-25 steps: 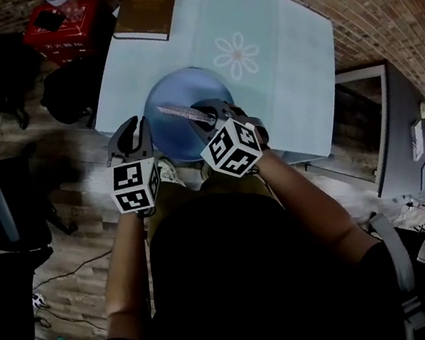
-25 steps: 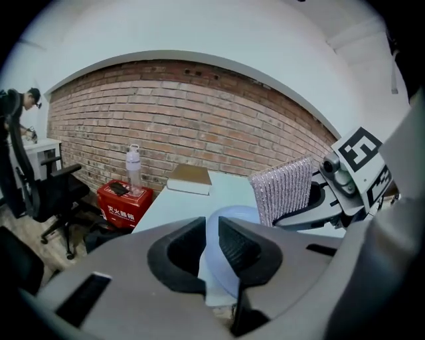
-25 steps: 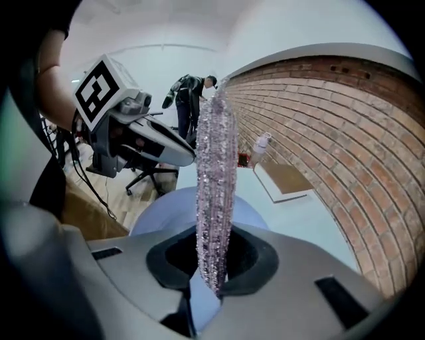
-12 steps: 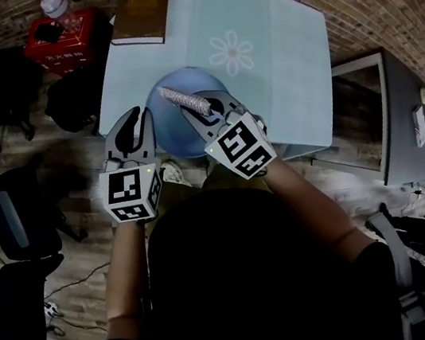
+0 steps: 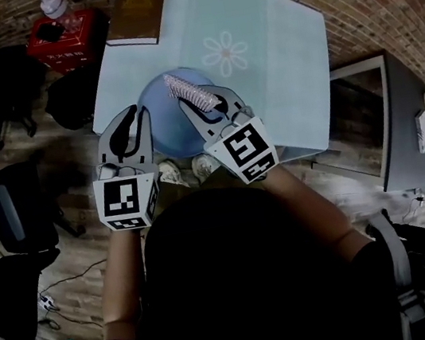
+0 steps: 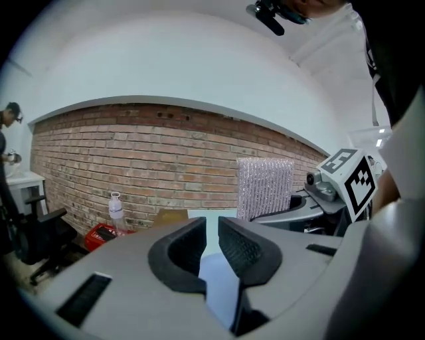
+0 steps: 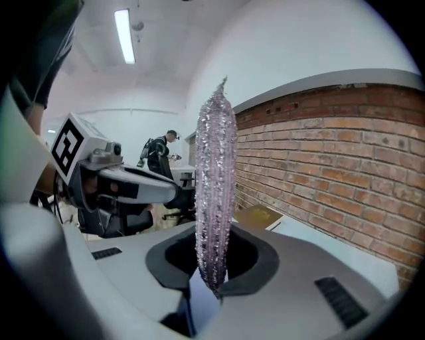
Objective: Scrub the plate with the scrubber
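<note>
A blue plate (image 5: pixel 170 132) hangs over the near edge of the pale blue table (image 5: pixel 285 72), tilted. My left gripper (image 5: pixel 132 115) is shut on its left rim; the left gripper view shows the blue plate (image 6: pixel 222 285) wedged between the nearly closed jaws (image 6: pixel 212 229). My right gripper (image 5: pixel 203 104) is shut on a silvery, glittery scrubber (image 5: pixel 183 89), which stands up over the plate's far part. In the right gripper view the scrubber (image 7: pixel 216 186) rises straight out of the jaws (image 7: pixel 211 265). The scrubber (image 6: pixel 265 186) also shows from the left gripper.
A brown book (image 5: pixel 139 12) lies at the table's far left corner. A red box (image 5: pixel 64 32) with a bottle (image 5: pixel 51 2) stands on the floor beside it. Black chairs (image 5: pixel 14 214) stand at the left. A brick wall (image 7: pixel 345 172) runs behind the table.
The scrubber has swung from lying across the plate to standing more upright. Both grippers and the plate have shifted a little toward the table's near left edge.
</note>
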`<action>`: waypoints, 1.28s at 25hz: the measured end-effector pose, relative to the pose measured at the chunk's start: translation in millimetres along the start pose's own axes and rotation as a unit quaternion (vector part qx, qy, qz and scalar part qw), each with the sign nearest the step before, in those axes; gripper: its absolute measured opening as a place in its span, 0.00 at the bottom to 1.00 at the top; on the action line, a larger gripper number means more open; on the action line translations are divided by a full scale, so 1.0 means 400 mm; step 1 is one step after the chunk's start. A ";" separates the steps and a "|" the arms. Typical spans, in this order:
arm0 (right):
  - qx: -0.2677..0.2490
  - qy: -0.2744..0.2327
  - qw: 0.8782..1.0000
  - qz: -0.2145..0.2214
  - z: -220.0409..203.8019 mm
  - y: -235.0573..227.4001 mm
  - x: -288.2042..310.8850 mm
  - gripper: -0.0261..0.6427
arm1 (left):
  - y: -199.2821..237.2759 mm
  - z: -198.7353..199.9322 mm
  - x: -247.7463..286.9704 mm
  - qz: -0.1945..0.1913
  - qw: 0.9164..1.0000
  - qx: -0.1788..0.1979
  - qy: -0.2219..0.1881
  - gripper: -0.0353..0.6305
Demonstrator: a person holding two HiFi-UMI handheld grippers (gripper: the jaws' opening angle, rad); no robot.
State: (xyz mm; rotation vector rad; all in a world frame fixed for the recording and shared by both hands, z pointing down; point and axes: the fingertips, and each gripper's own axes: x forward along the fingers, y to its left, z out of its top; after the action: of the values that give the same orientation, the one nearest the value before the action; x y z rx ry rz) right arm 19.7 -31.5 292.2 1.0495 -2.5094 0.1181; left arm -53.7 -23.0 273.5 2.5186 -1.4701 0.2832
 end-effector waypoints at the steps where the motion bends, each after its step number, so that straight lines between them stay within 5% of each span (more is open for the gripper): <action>1: 0.014 -0.005 1.000 0.002 0.007 -0.009 -0.012 0.15 | -0.009 0.009 0.000 0.004 1.000 -0.005 -0.001 0.15; 4: 0.038 -0.032 0.999 0.012 0.041 -0.034 -0.046 0.15 | -0.039 0.043 0.002 0.014 1.000 -0.007 -0.010 0.14; 9: 0.042 -0.062 0.997 0.027 0.068 -0.061 -0.098 0.15 | -0.083 0.068 0.024 0.053 0.998 0.045 -0.011 0.13; 15: 0.023 -0.085 0.995 0.044 0.076 -0.093 -0.147 0.15 | -0.125 0.088 0.031 0.088 0.996 0.022 -0.023 0.11; 22: 0.014 -0.104 0.992 0.063 0.072 -0.102 -0.195 0.15 | -0.191 0.111 0.024 0.107 0.992 0.050 -0.042 0.10; 27: 0.020 -0.116 0.990 0.078 0.081 -0.106 -0.204 0.15 | -0.224 0.183 0.001 0.118 0.985 0.072 -0.106 0.09; 32: 0.006 -0.137 0.987 0.078 0.104 -0.106 -0.209 0.15 | -0.228 0.197 -0.006 0.118 0.983 0.091 -0.105 0.09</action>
State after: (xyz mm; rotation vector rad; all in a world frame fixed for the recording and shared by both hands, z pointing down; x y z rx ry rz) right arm 87.9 -16.1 216.8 0.9257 -2.8423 0.0351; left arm 29.4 0.9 189.7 2.5794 -1.9124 0.2020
